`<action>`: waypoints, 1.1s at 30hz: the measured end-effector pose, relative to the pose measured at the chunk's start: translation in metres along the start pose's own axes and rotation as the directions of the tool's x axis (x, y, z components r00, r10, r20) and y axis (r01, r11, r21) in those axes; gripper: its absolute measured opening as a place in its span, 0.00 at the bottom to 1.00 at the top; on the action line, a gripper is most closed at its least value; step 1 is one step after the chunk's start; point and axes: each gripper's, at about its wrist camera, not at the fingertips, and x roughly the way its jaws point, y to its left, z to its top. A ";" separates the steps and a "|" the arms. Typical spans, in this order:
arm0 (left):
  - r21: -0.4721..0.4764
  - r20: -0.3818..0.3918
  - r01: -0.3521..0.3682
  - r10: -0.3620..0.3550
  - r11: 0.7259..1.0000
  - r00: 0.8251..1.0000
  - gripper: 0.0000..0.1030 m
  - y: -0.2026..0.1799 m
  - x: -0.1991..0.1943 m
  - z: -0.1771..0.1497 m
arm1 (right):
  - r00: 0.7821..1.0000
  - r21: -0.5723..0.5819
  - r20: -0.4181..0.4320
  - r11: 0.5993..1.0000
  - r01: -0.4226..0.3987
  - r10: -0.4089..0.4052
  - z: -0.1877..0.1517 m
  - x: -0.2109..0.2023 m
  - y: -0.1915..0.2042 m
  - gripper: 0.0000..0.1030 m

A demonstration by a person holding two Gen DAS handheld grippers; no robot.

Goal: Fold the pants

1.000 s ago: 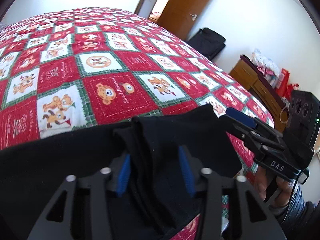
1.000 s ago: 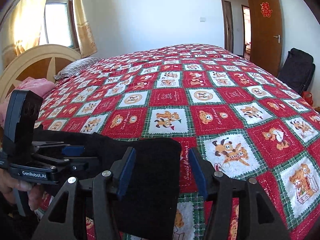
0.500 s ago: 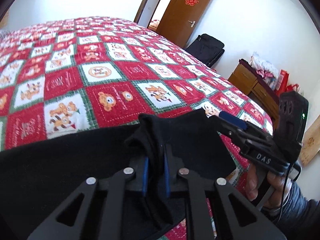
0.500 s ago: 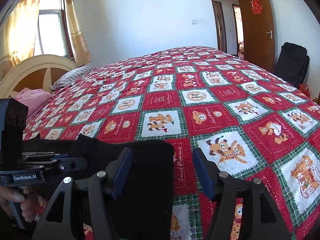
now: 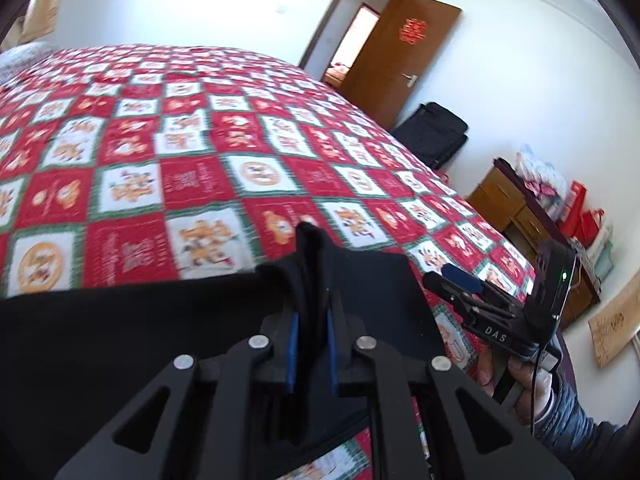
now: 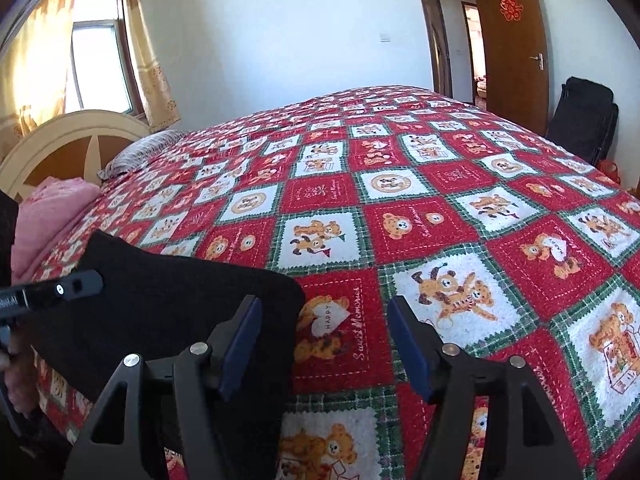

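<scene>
1. Left claw [image 5: 310, 350] is pressed together on a bunched ridge of the black pants [image 5: 132, 344], with blue pads just peeking out either side of the fold. How much cloth sits between the pads is hidden by the fabric itself.
2. Right claw [image 6: 324, 344] is spread wide, nothing between its pads; its left finger sits over the pants' edge, but I can't tell if it's touching.
3. The pants lie at the near edge of the bed [image 6: 460, 184], on the red-and-white bear quilt [image 6: 532, 300]. Their near part is cut off by the frame bottom and the claw bodies, so the full shape is hard to make out.
4. The left wrist view is motion-blurred, so quilt details smear.
5. Loads of open quilt beyond and to the right of the pants.
6. Further out: pink bedding [image 6: 48, 216] by the headboard [image 6: 60, 140], a black bag [image 6: 584, 120] beside the wooden door [image 6: 516, 40], and a wooden dresser [image 5: 516, 208] off the bed's side.
</scene>
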 end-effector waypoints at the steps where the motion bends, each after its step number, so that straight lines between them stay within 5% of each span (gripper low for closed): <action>1: -0.018 0.000 0.000 0.000 1.000 1.000 0.12 0.005 -0.003 -0.001 | 1.000 -0.014 -0.001 1.000 0.003 -0.003 -0.001 0.000 0.003 0.65; 13: -0.121 0.021 -0.052 0.055 0.991 0.998 0.12 0.049 -0.022 -0.014 | 1.000 -0.080 -0.004 0.997 0.015 -0.015 -0.005 0.003 0.015 0.65; 19: -0.155 0.036 -0.070 0.077 0.985 0.996 0.12 0.068 -0.034 -0.018 | 0.999 -0.117 0.011 0.992 -0.047 0.048 -0.007 -0.003 0.028 0.65; 33: -0.201 0.055 -0.120 0.134 0.972 0.989 0.12 0.097 -0.050 -0.028 | 1.000 -0.282 -0.023 0.959 -0.019 0.013 -0.022 0.005 0.063 0.65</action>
